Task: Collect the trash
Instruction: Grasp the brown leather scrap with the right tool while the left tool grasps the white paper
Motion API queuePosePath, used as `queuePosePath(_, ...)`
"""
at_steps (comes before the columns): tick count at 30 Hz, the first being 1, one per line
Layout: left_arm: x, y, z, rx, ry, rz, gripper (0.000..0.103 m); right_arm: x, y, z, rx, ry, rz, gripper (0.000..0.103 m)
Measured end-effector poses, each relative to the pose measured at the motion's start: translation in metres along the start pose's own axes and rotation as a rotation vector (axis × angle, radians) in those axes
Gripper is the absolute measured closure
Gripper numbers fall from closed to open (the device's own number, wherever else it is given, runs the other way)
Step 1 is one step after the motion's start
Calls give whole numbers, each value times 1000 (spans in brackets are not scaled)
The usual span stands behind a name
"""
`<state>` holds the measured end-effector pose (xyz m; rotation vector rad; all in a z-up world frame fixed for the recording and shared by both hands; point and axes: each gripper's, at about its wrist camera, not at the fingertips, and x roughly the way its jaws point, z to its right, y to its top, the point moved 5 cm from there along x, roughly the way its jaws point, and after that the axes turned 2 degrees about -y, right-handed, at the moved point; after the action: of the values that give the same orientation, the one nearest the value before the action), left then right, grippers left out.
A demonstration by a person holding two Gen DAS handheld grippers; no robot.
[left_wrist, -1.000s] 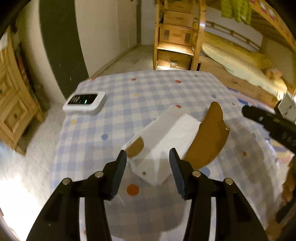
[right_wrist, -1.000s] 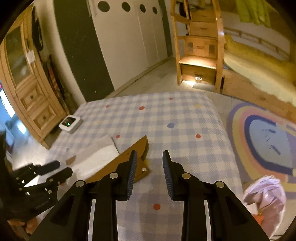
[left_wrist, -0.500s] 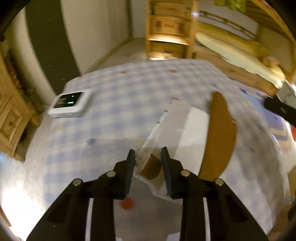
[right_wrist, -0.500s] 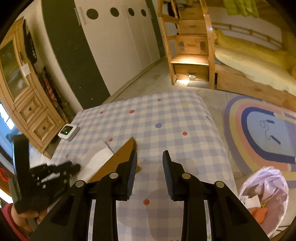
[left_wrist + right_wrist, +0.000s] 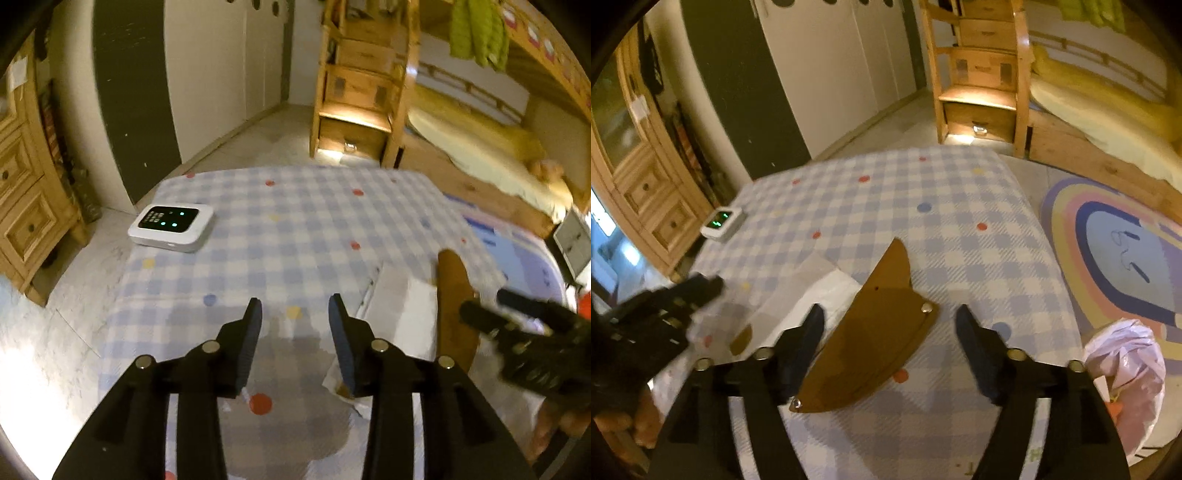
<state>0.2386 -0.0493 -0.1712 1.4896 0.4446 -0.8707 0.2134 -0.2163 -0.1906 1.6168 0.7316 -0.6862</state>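
Note:
A brown curved leather sheath [image 5: 879, 325] with rivets lies on the checked tablecloth [image 5: 923, 192], partly on white and grey paper [image 5: 827, 291]. My right gripper [image 5: 890, 325] is open, its jaws wide on either side of the sheath, just above it. In the left wrist view the sheath [image 5: 452, 295] and the paper [image 5: 399, 310] lie to the right. My left gripper [image 5: 293, 321] is open and empty over bare cloth, left of the paper. The right gripper also shows in the left wrist view [image 5: 517, 328], blurred.
A white device with green lights [image 5: 171, 227] sits at the table's far left corner. A trash bag [image 5: 1126, 373] stands on the floor at the right, by a rainbow rug [image 5: 1119, 251]. A wooden cabinet [image 5: 26, 206] stands left, bunk bed stairs [image 5: 358, 96] behind.
My left gripper has opened and moved left off the paper. My right gripper has opened wide and come down over the brown sheath.

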Motion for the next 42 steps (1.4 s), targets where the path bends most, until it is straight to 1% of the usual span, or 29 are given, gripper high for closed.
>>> queuePosePath(2, -1, 0, -1, -6, -6, 2, 62, 5, -1, -6, -5, -9, -12, 25)
queuePosePath(5, 0, 0, -2, -3, -9, -6, 61, 14, -5, -13, -34, -64, -32, 24)
queuePosePath(8, 0, -1, 0, -3, -23, -14, 60, 19, -10, -15, -58, -100, -60, 24)
queuePosePath(10, 1, -3, 0, 5, -22, -14, 58, 16, -13, -11, -74, -126, -54, 25)
queuePosePath(13, 3, -4, 4, 17, -25, -14, 57, 11, -18, 1, -82, -182, -38, 26)
queuePosePath(14, 4, -4, 5, 18, -29, -15, 57, 11, -18, 2, -77, -182, -39, 28)
queuePosePath(15, 5, -4, 7, 20, -32, -18, 57, 11, -19, 7, -58, -163, -44, 29)
queuePosePath(18, 7, -4, 13, 24, -32, -23, 57, 13, -20, 13, -21, -119, -58, 29)
queuePosePath(21, 9, -5, 18, 28, -35, -26, 57, 14, -16, 15, 9, -101, -48, 26)
queuePosePath(23, 10, -6, 20, 34, -36, -29, 57, 15, -14, 16, 11, -113, -42, 26)
queuePosePath(24, 11, -7, 21, 38, -35, -30, 56, 16, -13, 14, 7, -123, -40, 29)
queuePosePath(25, 11, -7, 21, 40, -35, -32, 56, 16, -13, 14, -2, -153, -36, 43)
queuePosePath(26, 12, -8, 21, 43, -35, -36, 56, 16, -13, 14, -15, -177, -34, 45)
queuePosePath(28, 11, -9, 22, 45, -38, -37, 55, 14, -12, 12, -9, -161, -38, 45)
queuePosePath(30, 10, -11, 23, 52, -52, -37, 47, 2, -8, 16, -14, -168, 0, 46)
queuePosePath(31, 9, -11, 25, 57, -63, -37, 45, -3, -6, 20, -21, -172, 19, 46)
queuePosePath(32, 9, -12, 27, 64, -73, -37, 40, -8, -4, 21, -28, -176, 42, 46)
queuePosePath(33, 9, -14, 31, 77, -90, -41, 37, -20, 0, 23, -31, -177, 85, 46)
queuePosePath(35, 10, -18, 40, 109, -111, -51, 32, -29, 3, 29, -17, -170, 120, 46)
queuePosePath(37, 13, -23, 49, 150, -114, -65, 31, -37, 7, 36, 6, -156, 148, 46)
queuePosePath(39, 18, -27, 58, 186, -110, -79, 31, -39, 8, 40, 24, -149, 157, 46)
queuePosePath(42, 24, -32, 66, 213, -106, -97, 31, -39, 11, 45, 45, -136, 155, 46)
